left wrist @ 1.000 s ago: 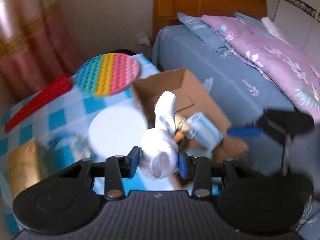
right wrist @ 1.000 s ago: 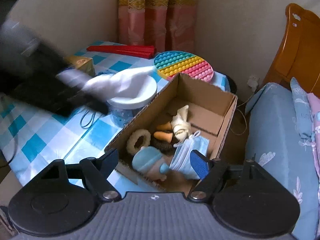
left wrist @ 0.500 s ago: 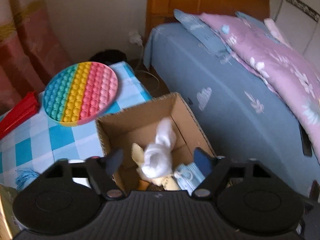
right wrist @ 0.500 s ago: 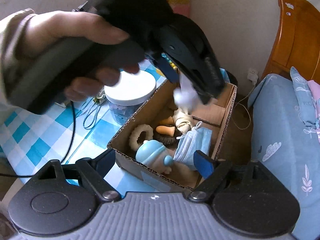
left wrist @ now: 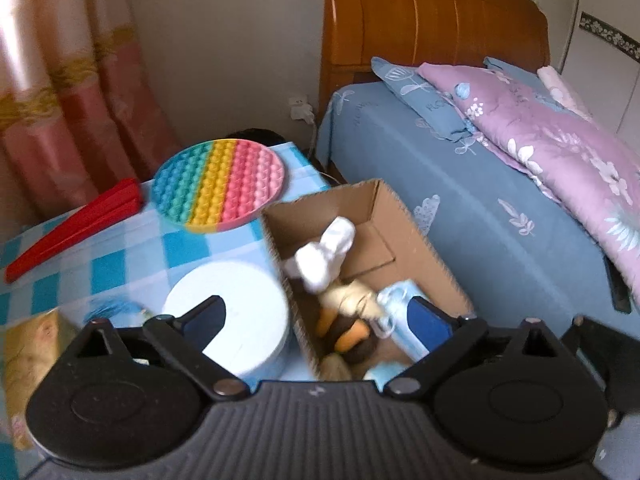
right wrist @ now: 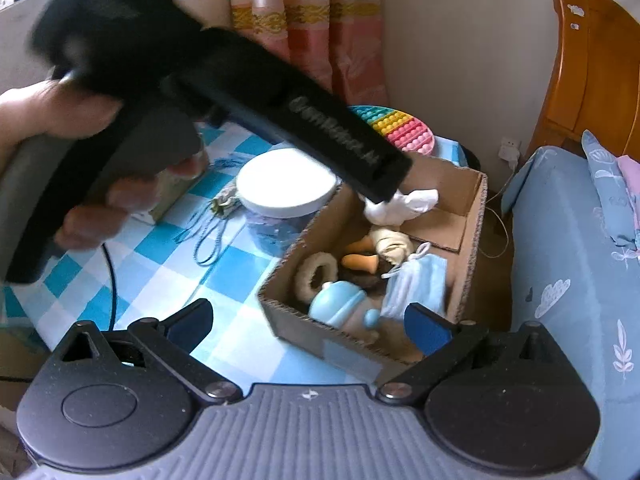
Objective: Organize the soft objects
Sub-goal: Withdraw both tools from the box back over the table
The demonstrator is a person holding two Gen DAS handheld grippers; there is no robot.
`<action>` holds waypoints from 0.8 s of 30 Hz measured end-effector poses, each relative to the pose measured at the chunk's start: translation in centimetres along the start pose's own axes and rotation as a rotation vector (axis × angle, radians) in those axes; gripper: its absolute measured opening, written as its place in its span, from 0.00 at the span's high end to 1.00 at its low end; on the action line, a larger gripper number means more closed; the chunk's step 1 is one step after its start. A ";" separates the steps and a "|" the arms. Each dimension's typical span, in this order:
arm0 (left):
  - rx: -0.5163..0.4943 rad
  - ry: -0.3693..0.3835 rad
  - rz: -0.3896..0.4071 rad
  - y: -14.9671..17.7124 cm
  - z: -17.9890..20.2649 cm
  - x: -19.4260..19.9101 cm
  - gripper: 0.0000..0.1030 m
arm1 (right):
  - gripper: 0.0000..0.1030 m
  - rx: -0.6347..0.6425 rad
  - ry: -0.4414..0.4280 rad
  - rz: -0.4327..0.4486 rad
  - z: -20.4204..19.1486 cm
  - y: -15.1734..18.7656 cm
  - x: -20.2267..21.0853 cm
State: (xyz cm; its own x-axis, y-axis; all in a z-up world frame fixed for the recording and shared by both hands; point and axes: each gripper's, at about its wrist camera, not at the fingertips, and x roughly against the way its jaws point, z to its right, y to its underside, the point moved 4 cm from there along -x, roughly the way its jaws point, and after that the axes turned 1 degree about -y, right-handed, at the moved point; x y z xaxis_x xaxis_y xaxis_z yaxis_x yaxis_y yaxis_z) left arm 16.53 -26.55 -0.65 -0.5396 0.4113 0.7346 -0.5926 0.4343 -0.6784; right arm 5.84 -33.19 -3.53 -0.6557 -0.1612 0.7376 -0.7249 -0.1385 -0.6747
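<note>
Our left gripper [left wrist: 316, 320] tilts downward with its jaws spread wide; they have just been opening, and nothing is pressed between the blue pads [left wrist: 426, 326]. Seen from the right wrist, our left hand [right wrist: 80, 152] wraps the grey handle, the black body slanting down ahead of it. Our right gripper [right wrist: 308, 320] also points down, jaws just opened wide, with nothing gripped between its pads.

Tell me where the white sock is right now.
The white sock lies inside the cardboard box, at its far end, just behind the cream plush toy; in the right wrist view it sits below the left gripper's tip.
</note>
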 end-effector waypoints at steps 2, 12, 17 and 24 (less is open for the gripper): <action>-0.008 -0.029 0.004 1.1 -0.2 0.8 0.06 | 0.00 0.004 -0.006 0.002 -0.8 0.1 0.2; 0.138 -0.164 0.076 6.5 -4.0 5.2 0.06 | 0.00 -0.001 -0.025 0.001 -3.8 1.7 0.8; 0.185 -0.186 0.060 8.9 -6.5 6.5 0.06 | 0.00 0.027 -0.020 0.002 -4.6 2.0 1.3; 0.207 -0.265 0.053 11.2 -9.3 7.9 0.06 | 0.00 0.059 -0.036 -0.005 -5.5 1.6 1.0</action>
State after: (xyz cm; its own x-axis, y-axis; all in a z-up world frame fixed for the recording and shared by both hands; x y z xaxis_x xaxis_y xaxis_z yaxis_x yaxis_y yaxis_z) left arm 11.20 -10.96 -2.49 -0.6936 0.1946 0.6935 -0.6537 0.2342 -0.7195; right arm 2.86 -28.25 -3.70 -0.6432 -0.1950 0.7405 -0.7140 -0.1967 -0.6719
